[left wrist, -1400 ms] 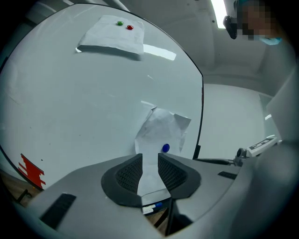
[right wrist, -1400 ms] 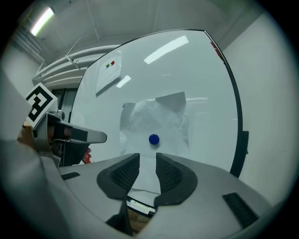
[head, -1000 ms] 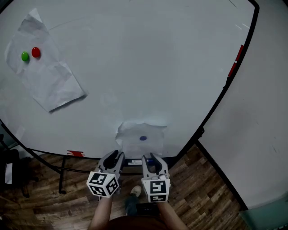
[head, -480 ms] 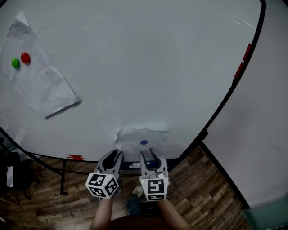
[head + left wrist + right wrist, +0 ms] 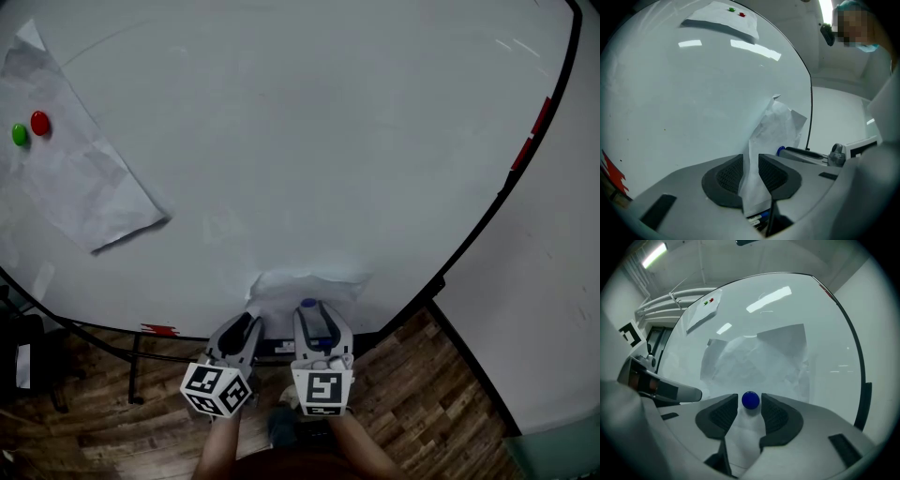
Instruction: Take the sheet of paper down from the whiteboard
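A small crumpled sheet of paper (image 5: pixel 323 284) hangs at the bottom edge of the whiteboard (image 5: pixel 309 141), with a blue magnet (image 5: pixel 307 304) on it. My left gripper (image 5: pixel 244 324) is shut on the sheet's left edge; in the left gripper view the paper (image 5: pixel 780 126) runs up from between the pads (image 5: pixel 729 173). My right gripper (image 5: pixel 314 317) is level at the sheet's middle. In the right gripper view its jaws are opening, with the blue magnet (image 5: pixel 750 400) between the tips (image 5: pixel 750 407) and a slim gap on each side. The paper (image 5: pixel 754 357) spreads behind it.
A larger sheet (image 5: pixel 75 178) hangs at the board's upper left under a green magnet (image 5: pixel 19 134) and a red magnet (image 5: pixel 39 123). The board's dark frame (image 5: pixel 506 187) curves down the right, with a pale wall (image 5: pixel 553 309) beyond. Wooden floor (image 5: pixel 403 394) and stand legs (image 5: pixel 131 366) lie below.
My right gripper has risen towards the board, and the blue magnet now sits between its jaw tips. The left gripper keeps its hold on the paper's edge.
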Available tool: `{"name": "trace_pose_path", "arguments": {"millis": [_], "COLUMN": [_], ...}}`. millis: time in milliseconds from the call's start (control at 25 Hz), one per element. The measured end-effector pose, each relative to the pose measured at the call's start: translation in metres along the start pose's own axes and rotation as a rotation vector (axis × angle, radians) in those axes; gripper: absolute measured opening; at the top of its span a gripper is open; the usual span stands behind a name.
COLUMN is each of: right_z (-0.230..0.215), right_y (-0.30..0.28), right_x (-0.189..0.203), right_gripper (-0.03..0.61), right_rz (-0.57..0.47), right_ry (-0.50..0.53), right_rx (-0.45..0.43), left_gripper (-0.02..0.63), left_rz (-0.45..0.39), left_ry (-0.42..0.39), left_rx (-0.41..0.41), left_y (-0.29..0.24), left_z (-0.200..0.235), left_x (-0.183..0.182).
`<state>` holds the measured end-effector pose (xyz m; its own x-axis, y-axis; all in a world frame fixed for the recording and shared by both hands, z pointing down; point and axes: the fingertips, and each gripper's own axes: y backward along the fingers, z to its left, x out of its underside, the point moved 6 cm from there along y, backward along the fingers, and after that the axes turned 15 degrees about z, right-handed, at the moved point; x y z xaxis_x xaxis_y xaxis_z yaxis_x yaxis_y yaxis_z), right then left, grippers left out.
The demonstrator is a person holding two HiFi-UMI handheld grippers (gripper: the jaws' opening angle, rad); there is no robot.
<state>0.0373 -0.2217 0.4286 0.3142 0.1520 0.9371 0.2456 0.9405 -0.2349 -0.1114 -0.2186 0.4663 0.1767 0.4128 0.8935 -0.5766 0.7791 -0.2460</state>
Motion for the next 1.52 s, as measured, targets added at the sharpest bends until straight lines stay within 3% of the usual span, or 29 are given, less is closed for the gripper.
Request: {"name": "trace_pose_path", "arguments": {"millis": [320, 560, 920, 1520], "right_z": [0.001, 0.004, 0.007, 0.007], "right_y": [-0.006, -0.007, -0.008, -0.009], "right_x": [-0.003, -0.003, 0.001, 0.000], "right_gripper": [0.150, 0.149, 0.123, 0.132], "right_rz": [-0.034, -0.053, 0.003, -0.025], "right_ry": [0.031, 0.049, 0.057, 0.102], "right_rx": [0.083, 0.099, 0.125, 0.146], "left_gripper": [0.120, 0.118, 0.120, 0.103], "left_rz": [0.009, 0.007, 0.006, 0.030], "left_ry": [0.007, 0.012, -0.006, 0.007], "left_rx": [0.007, 0.003, 0.015, 0.018], "left_y": [-0.004, -0.002, -0.005, -0.016], "left_z": [0.003, 0.007, 0.004, 0.004], "left_x": [0.000, 0.000, -0.003, 0.001]}}
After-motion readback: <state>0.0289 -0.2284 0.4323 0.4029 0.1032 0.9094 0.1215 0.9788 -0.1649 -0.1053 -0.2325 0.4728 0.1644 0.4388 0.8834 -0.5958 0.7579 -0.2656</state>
